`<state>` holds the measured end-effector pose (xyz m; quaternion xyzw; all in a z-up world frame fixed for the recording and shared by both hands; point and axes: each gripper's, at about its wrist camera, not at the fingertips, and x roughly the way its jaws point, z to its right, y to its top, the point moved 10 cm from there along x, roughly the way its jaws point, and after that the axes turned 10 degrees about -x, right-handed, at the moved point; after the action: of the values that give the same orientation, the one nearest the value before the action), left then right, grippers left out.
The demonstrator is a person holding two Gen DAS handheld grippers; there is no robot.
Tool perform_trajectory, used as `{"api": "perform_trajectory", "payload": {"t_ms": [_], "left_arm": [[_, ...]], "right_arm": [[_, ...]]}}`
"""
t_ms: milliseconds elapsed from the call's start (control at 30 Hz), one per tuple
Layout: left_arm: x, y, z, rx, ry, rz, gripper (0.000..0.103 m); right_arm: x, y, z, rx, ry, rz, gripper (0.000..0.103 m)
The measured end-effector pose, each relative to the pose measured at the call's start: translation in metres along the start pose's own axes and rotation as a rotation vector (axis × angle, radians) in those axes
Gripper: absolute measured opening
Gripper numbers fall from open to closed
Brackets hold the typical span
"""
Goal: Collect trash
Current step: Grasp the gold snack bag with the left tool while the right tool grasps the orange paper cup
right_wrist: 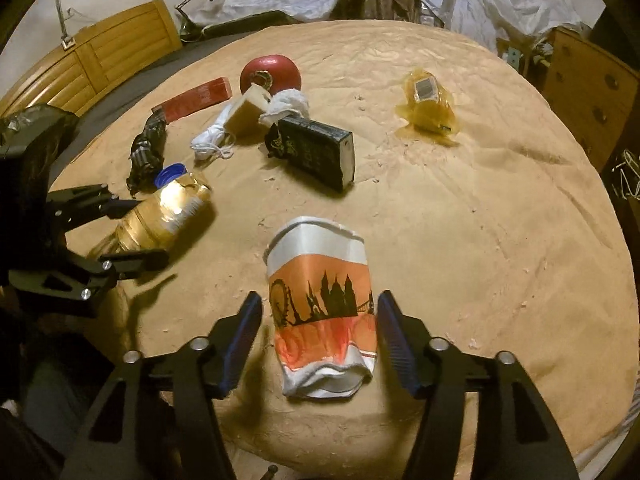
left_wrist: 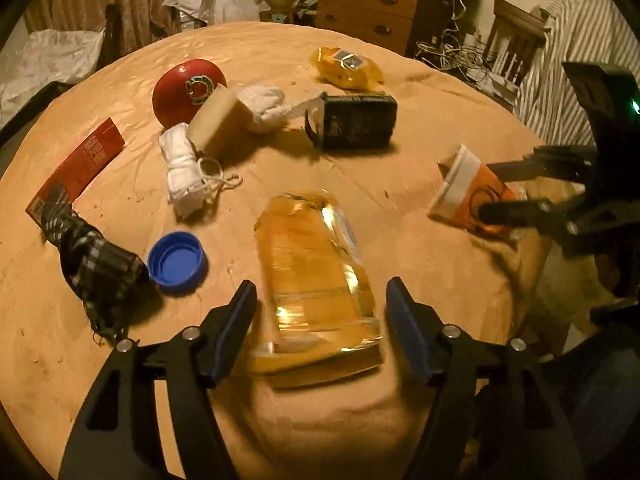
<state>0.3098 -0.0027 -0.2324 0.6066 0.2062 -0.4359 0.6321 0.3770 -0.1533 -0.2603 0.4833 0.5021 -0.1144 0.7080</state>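
Observation:
A clear plastic bottle [left_wrist: 316, 264] without its cap lies on the tan tablecloth [left_wrist: 420, 264]. My left gripper [left_wrist: 320, 308] straddles its lower end, open, with slim gaps at both pads. A crumpled orange-and-white paper cup [right_wrist: 320, 312] with a black skyline print lies on its side. My right gripper [right_wrist: 320, 320] stands open around it, its left pad clear of the cup and its right pad close beside it. The right wrist view shows the left gripper [right_wrist: 136, 232] around the bottle [right_wrist: 168, 212]. The left wrist view shows the right gripper [left_wrist: 500, 192] around the cup [left_wrist: 460, 188].
Farther back on the table lie a blue bottle cap [left_wrist: 178, 262], a dark plaid cloth bundle [left_wrist: 96, 268], a red carton [left_wrist: 78, 168], white rags [left_wrist: 182, 172], a beige block [left_wrist: 220, 124], a red round object [left_wrist: 188, 90], a black box [left_wrist: 356, 122] and a yellow wrapper [left_wrist: 346, 68]. A wooden dresser [left_wrist: 368, 8] stands behind.

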Motion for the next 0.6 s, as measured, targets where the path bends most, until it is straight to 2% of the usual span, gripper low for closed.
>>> {"api": "perform_trajectory", "payload": {"t_ms": [200,333,433,600], "left_arm": [[0.013,0.01,0.003,-0.056,0.021,-0.024,0.067],[0.024,0.007,0.004,-0.096,0.052,-0.052,0.066],[0.023,0.009,0.003,-0.125,0.084,-0.038,0.044],[0.017,0.009,-0.001,-0.18,0.084,-0.009,0.034]], "right_arm": [[0.0,0.01,-0.003,-0.025,-0.012,-0.007,0.066],[0.013,0.01,-0.01,-0.088,-0.048,-0.058,0.063],[0.021,0.007,-0.01,-0.101,-0.072,-0.071,0.051],[0.019,0.007,-0.01,-0.086,-0.12,-0.033,0.026]]}}
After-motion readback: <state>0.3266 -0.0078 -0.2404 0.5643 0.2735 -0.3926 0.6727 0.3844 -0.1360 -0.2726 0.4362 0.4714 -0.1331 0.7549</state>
